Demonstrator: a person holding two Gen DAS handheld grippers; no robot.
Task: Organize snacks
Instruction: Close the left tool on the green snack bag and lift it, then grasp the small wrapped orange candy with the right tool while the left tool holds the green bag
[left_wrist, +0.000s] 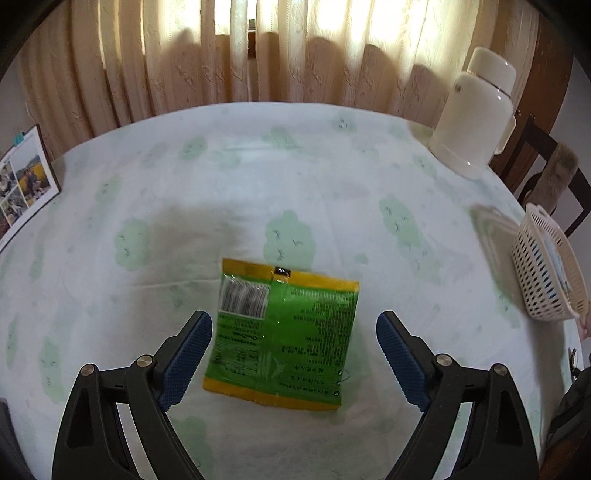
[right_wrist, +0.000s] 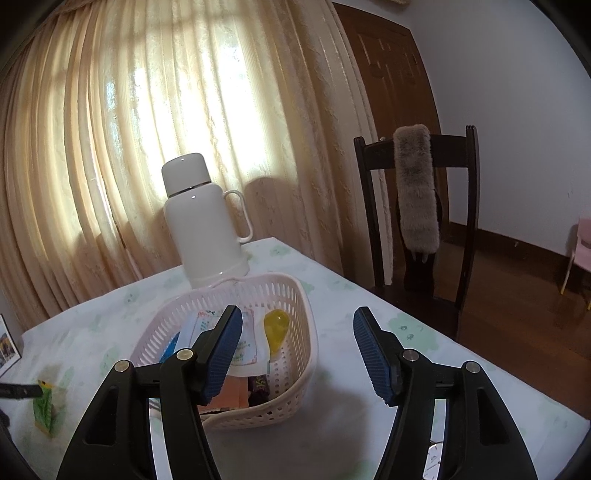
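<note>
A green snack packet with yellow ends lies back side up on the tablecloth. My left gripper hangs over it, open, its blue pads on either side and clear of the packet. The same packet shows at the far left of the right wrist view, with a dark fingertip of the left gripper beside it. My right gripper is open and empty, held over the pale perforated basket. The basket holds several packets and a yellow item.
A white thermos jug stands behind the basket near the curtain. A photo calendar stands at the table's left edge. A dark wooden chair with a grey furry cover stands at the right side of the table.
</note>
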